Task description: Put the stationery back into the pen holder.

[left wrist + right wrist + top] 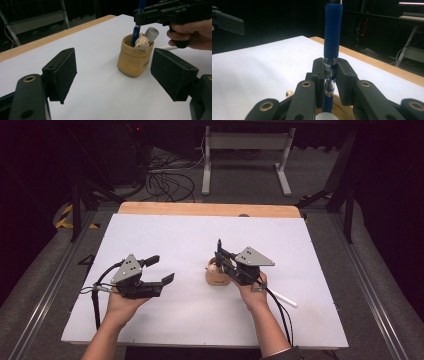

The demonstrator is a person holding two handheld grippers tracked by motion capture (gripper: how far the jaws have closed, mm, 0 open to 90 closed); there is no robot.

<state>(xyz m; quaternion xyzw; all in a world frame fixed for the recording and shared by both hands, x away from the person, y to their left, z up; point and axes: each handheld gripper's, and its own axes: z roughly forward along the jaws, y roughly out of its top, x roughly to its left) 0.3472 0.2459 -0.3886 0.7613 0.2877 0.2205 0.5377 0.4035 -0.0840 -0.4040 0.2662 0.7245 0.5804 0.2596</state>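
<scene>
Right claw (329,75): clenched on a blue pen (333,37), which is pinched between both pads and held upright.
Right claw's place: seen in the high view (220,251) directly over the cup, carried by the right hand (254,292).
Blue pen: its lower end is dipped inside the cup's mouth in the left gripper view (136,33); whether the tip touches the bottom cannot be told.
Cup: a tan, sack-shaped pen holder (135,58) is stood upright on the table, near the middle and a little toward the right; a small animal figure (142,43) is fixed at its rim.
Also in the cup: a grey-white cylinder (152,33) is leaned against the rim just beside the pen.
Left claw (113,72): released, with the jaws spread wide and nothing between the pads.
Left claw's place: held low over the table in the high view (160,269), well apart from the cup and pointed toward it, carried by the left hand (122,302).
White stick (284,298): laid flat on the table near the right hand, on the side away from the cup.
Table (175,235): covered by a white sheet, with a wooden edge (207,209) left bare at the far side.
</scene>
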